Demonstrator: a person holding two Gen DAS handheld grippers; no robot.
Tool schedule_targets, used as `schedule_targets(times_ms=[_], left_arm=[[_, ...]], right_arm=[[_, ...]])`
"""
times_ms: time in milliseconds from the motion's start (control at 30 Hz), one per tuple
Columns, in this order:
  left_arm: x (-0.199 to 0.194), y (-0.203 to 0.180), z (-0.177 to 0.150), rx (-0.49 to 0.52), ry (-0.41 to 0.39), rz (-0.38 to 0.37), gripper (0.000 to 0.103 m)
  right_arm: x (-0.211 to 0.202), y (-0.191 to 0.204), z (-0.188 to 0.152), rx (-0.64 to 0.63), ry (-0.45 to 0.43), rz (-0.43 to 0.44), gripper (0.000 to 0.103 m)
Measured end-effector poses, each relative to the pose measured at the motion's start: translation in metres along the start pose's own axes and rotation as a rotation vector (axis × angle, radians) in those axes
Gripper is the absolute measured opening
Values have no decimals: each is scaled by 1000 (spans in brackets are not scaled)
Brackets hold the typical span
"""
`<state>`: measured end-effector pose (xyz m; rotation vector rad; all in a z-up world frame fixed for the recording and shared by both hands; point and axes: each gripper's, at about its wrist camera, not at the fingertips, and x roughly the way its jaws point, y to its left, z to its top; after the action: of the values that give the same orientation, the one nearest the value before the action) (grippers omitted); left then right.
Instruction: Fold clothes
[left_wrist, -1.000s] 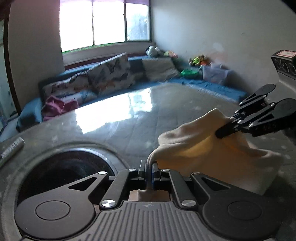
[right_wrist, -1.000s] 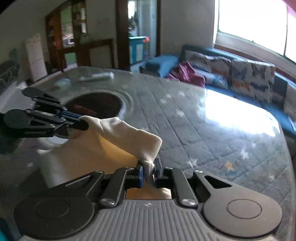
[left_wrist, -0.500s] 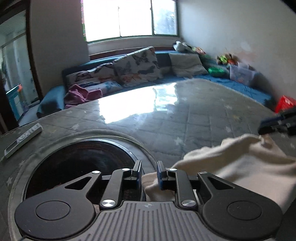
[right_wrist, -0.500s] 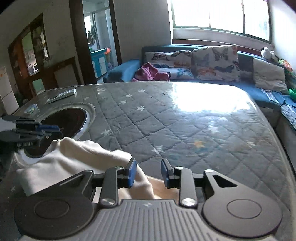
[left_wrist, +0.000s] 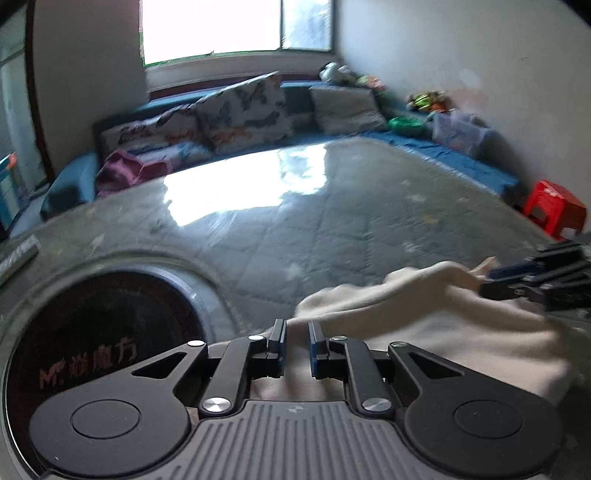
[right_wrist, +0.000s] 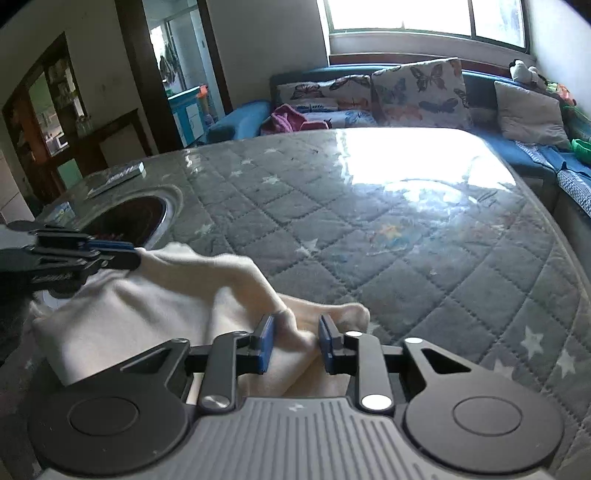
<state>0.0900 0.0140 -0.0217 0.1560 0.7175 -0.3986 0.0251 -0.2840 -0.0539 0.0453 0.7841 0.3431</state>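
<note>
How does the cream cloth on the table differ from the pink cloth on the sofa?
The cream cloth is pale; the pink cloth is deep pink. The cream cloth lies spread low on the quilted table; the pink cloth sits bunched in a heap on the blue sofa. Both are soft, rumpled and not neatly folded.

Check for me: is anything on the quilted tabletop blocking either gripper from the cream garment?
Nothing visible does. The cream garment already lies between the closing jaws of both the left gripper and the right gripper. The quilted tabletop beyond looks bare; the dark round inset sits off to the left.
</note>
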Motion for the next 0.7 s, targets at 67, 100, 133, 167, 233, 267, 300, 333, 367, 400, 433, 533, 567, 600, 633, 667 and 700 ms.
schedule_targets(times_ms=[67,100,133,167,233,267,300,333,367,400,433,533,567,600,633,667,700], left_arm=[[3,6,-2,-17,1,12,15],[3,8,-2,-25,0,15,16],[3,9,-3,-29,1,18,16],[3,10,-3,-30,1,20,16],[3,9,-3,-25,1,25,16],[3,8,-3,-19,0,29,16],[3,7,-3,-15,-1,32,16],[2,6,-4,-12,-2,35,16],[2,5,-4,-12,-3,36,16],[2,5,-4,-13,-3,37,16],[3,5,-4,-12,-4,38,16],[3,3,-5,-7,-7,45,16],[3,2,-5,-5,-8,48,16],[2,1,-5,-4,-10,51,16],[2,1,-6,-2,-10,52,16],[2,1,-7,0,-11,53,16],[2,0,-7,3,-11,55,16]], right_arm=[[-2,-2,-1,6,-1,0,20],[-4,-3,-2,14,-5,0,20],[-7,-4,-2,22,-8,1,20],[-7,-5,-4,22,-9,0,20],[-8,-4,-7,19,-9,-3,20],[-8,-4,-9,17,-9,-4,20],[-9,-5,-9,22,-13,-4,20],[-11,-4,-9,27,-19,-5,20],[-14,-3,-10,23,-29,-9,20],[-15,-2,-11,20,-33,-9,20],[-17,-1,-12,17,-35,-8,20],[-15,1,-16,16,-34,-13,20],[-13,1,-17,17,-32,-16,20],[-12,0,-17,27,-37,-14,17],[-12,0,-17,27,-43,-13,9],[-13,3,-16,9,-50,-25,6],[-14,6,-15,-13,-58,-39,5]])
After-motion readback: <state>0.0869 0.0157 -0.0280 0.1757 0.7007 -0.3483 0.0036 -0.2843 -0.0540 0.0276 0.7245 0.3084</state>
